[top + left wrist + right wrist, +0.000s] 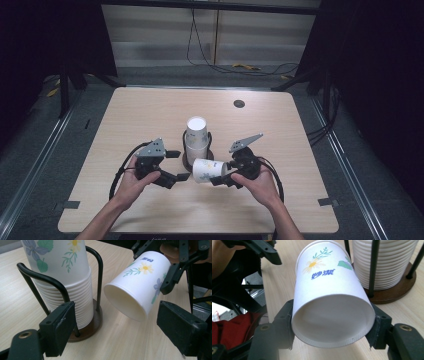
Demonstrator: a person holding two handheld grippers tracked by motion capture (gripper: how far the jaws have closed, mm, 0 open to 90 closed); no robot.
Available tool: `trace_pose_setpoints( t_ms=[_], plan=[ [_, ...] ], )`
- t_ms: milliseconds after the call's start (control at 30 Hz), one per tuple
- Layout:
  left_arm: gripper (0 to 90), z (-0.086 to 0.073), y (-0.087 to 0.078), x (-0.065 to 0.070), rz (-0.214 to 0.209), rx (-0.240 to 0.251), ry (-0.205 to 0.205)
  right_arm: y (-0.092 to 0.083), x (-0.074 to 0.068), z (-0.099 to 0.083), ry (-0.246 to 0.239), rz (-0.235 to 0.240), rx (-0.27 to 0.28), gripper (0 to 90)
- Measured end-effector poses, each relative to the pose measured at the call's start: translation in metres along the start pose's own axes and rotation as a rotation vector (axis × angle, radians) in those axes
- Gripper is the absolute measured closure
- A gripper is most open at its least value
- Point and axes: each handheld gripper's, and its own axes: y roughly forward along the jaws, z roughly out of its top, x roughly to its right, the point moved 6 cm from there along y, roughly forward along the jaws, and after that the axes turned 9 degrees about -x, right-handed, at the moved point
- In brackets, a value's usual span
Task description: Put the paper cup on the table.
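Observation:
A flowered paper cup [209,170] [136,287] [329,297] lies on its side just above the table, with my right gripper [218,175] [333,322] shut on its base end. Its mouth points toward my left gripper. A stack of the same cups [196,135] [62,277] [384,262] stands upside down in a black wire holder with a round wooden base [186,161] [91,323] [392,292], just behind the held cup. My left gripper [178,165] [117,332] stands open to the left of the holder, its jaws apart with nothing between them. The right gripper's fingers [172,275] clasp the cup's far end in the left gripper view.
The wooden table [150,115] has a dark round grommet [239,103] at the back right and grey tape marks [67,205] [327,201] near both front corners. Cables [240,66] lie on the floor behind it. A red cloth [232,335] lies low at the left in the right gripper view.

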Motion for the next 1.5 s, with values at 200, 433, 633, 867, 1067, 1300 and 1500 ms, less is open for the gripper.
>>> trace_pose_setpoints(
  t_ms=[200,433,633,867,1067,1300,1500],
  plan=[
    [15.8,0.001,-0.001,0.001,-0.038,0.027,-0.016,-0.004,0.001,0.003,0.007,0.02,0.059,36.1],
    [15.8,0.001,-0.004,-0.003,-0.048,0.058,-0.031,-0.005,0.001,0.006,-0.001,0.032,0.113,36.2],
    [15.8,0.004,-0.003,0.002,-0.067,0.072,-0.018,-0.009,-0.002,0.006,-0.006,0.035,0.141,36.2],
    [16.0,0.006,-0.001,0.003,-0.06,0.079,-0.007,-0.009,-0.003,0.006,-0.014,0.037,0.162,36.3],
    [16.0,0.01,-0.002,0.008,-0.075,0.111,-0.002,-0.013,-0.007,0.006,-0.025,0.044,0.191,36.3],
    [16.0,0.012,-0.003,0.008,-0.104,0.127,-0.028,-0.014,-0.008,0.008,-0.035,0.075,0.215,36.4],
    [15.9,0.013,-0.006,0.01,-0.111,0.145,-0.03,-0.014,-0.012,0.009,-0.046,0.09,0.229,36.4]
  ],
)
